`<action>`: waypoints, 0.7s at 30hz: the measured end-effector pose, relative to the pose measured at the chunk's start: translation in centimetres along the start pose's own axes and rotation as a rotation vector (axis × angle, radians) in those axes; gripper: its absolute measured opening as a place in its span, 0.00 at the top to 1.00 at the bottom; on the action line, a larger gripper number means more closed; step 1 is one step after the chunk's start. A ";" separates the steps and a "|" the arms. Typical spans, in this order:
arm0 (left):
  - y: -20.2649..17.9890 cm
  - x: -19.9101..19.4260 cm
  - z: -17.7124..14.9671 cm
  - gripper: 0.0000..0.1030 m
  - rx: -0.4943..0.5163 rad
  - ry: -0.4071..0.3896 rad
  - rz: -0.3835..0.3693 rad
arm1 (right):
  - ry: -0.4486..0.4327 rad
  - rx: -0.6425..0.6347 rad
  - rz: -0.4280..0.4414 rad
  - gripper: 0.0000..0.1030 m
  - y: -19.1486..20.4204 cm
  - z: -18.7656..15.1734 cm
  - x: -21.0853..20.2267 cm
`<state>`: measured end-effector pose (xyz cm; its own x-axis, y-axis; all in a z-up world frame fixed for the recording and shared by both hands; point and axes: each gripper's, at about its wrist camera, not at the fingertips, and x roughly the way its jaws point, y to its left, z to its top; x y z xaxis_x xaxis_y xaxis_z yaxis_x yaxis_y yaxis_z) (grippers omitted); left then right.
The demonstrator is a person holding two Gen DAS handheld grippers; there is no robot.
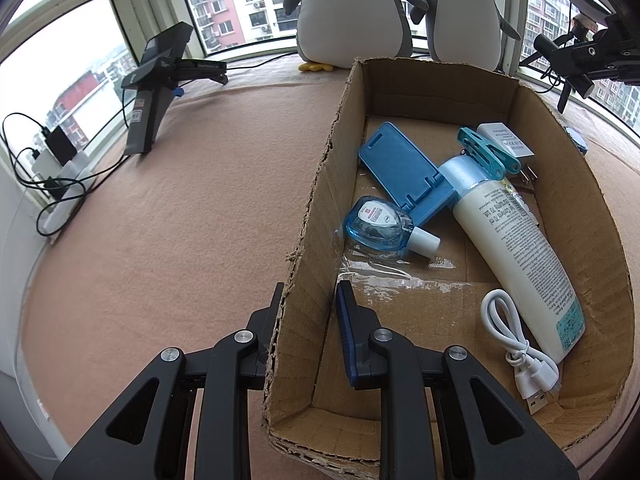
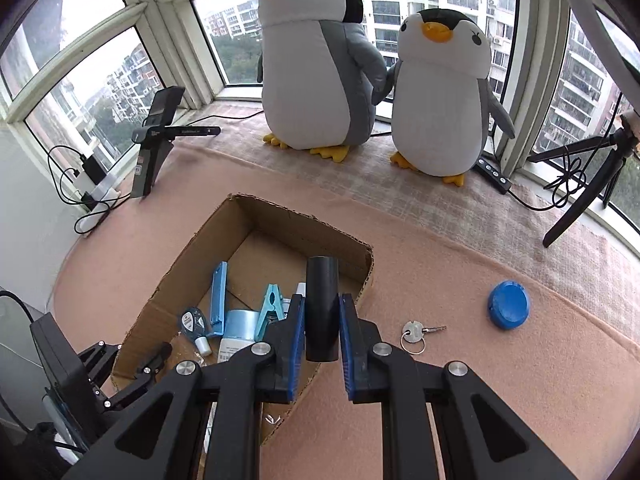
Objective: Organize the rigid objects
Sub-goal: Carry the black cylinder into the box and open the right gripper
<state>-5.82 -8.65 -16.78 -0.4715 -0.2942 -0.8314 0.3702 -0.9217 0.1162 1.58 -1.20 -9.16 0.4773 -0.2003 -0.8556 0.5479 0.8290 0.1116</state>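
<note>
— Though half-filled, cardboard box [image 1: 532,128] holding lotion tube [image 1: 516,248], blue phone stand [image 1: 400,168], clip, cable.
— Left tongs [image 1: 308,320] clamped on its wall — right tongs [image 2: 322,320] gripping black cylinder [image 2: 322,300] above the rim.

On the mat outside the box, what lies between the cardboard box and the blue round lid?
A small key on a ring lies on the mat between the cardboard box and the blue lid, seen in the right wrist view.

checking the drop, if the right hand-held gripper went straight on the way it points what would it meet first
Probably the box's right wall or the items just inside it; the tube it holds sits over that edge, though depth is unclear.
</note>
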 end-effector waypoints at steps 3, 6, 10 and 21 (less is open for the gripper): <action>0.0 0.0 0.0 0.80 0.000 0.000 0.000 | 0.008 -0.020 0.021 0.86 1.5 0.6 1.0; 0.0 0.0 0.0 0.80 -0.001 0.000 0.000 | 0.026 -0.026 0.037 0.86 2.8 1.0 2.3; 0.0 0.0 0.0 0.80 -0.002 0.000 0.000 | 0.053 -0.033 0.050 0.86 4.2 1.2 4.1; 0.1 0.0 -0.1 0.80 -0.004 -0.001 0.001 | 0.102 -0.054 0.043 0.86 5.8 0.6 7.1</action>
<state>-5.76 -8.69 -16.81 -0.4717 -0.2952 -0.8309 0.3738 -0.9204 0.1147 8.61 1.90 -14.28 0.4255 -0.1118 -0.8980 0.4892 0.8633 0.1244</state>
